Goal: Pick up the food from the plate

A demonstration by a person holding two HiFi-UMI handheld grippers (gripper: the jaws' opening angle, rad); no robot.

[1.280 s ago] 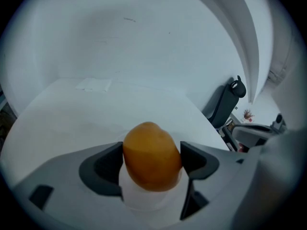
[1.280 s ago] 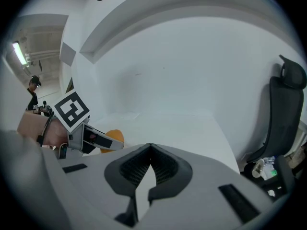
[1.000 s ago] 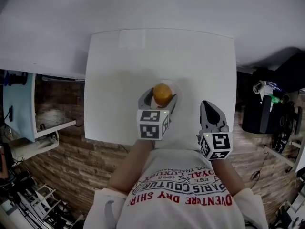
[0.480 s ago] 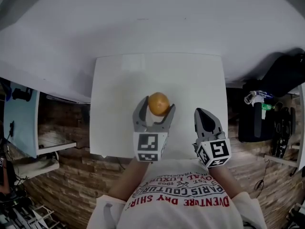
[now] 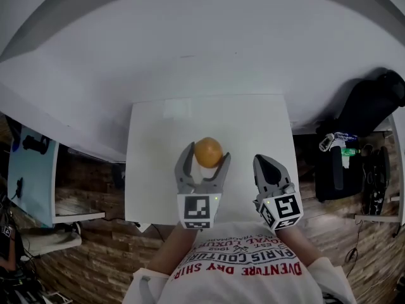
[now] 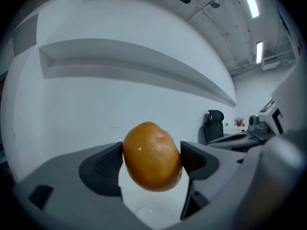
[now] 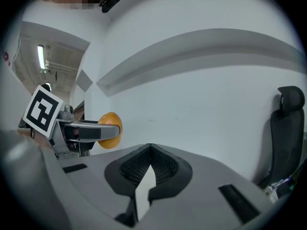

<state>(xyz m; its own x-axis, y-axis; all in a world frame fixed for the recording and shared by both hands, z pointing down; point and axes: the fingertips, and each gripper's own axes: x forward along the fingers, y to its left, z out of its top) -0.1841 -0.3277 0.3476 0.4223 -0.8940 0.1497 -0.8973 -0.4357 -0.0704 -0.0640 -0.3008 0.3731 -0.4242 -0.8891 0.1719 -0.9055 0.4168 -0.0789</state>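
One orange food (image 6: 152,156), long axis near upright, is clamped by left gripper (image 5: 205,155); right gripper (image 7: 149,148) closed, empty.

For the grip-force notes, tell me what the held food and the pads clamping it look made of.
Food: smooth, glossy orange-brown skin with a small highlight; real fruit or plastic replica, can't tell. Pads: dark, matte, finely textured, probably rubber or plastic.

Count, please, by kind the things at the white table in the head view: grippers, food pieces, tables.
Grippers: 2, the left gripper and the right gripper
Orange food piece: 1, held by the left gripper
White table: 1
Total: 4
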